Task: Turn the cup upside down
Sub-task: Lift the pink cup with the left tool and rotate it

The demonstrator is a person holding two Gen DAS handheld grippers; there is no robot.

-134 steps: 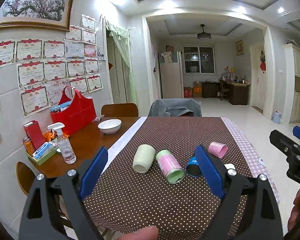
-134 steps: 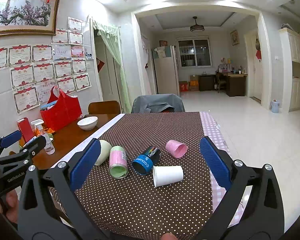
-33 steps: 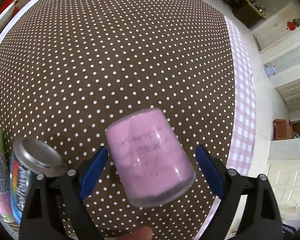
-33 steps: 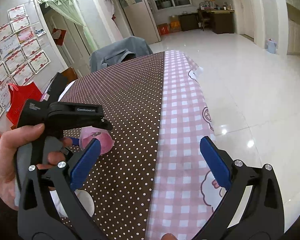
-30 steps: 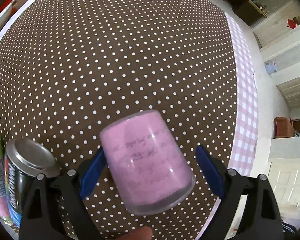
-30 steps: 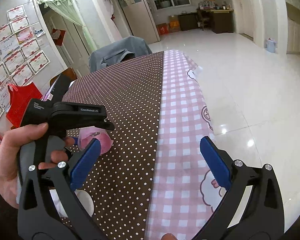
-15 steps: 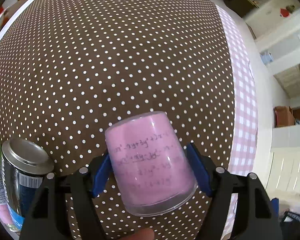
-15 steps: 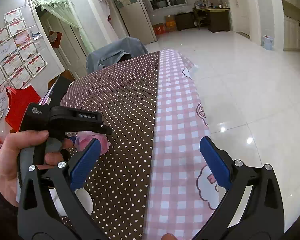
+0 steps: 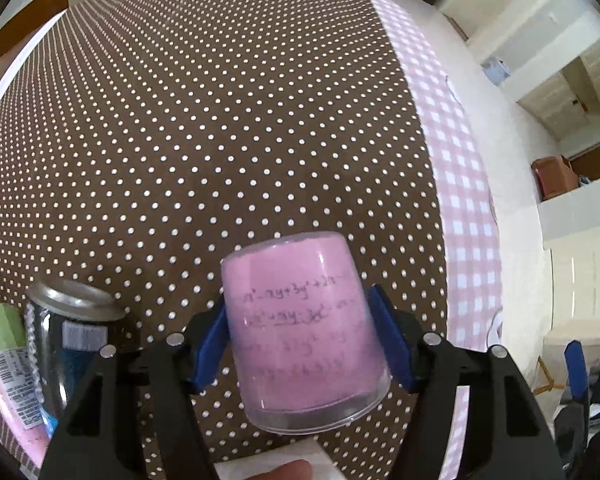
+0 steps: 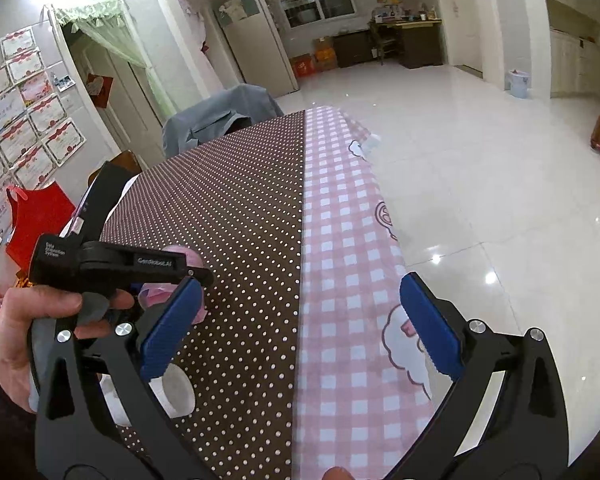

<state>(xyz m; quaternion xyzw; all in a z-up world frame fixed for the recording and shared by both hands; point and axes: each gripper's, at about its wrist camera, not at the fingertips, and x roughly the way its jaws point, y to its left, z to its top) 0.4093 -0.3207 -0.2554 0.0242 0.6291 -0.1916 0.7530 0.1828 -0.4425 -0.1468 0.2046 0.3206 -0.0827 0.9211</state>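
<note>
My left gripper is shut on a pink plastic cup with handwriting on its side. Its closed base points away from me and its clear rim faces the camera, above the brown dotted tablecloth. In the right wrist view the left gripper shows at the left in a hand, with the pink cup mostly hidden behind it. My right gripper is open and empty above the pink checked edge of the cloth.
A dark blue can lies left of the pink cup, with a pink and green can beside it. A white paper cup lies on the cloth by my right gripper's left finger. The table's edge and tiled floor are at the right.
My left gripper has closed its fingers onto the pink cup and lifted it slightly. The right gripper has stayed open and nearly still.
</note>
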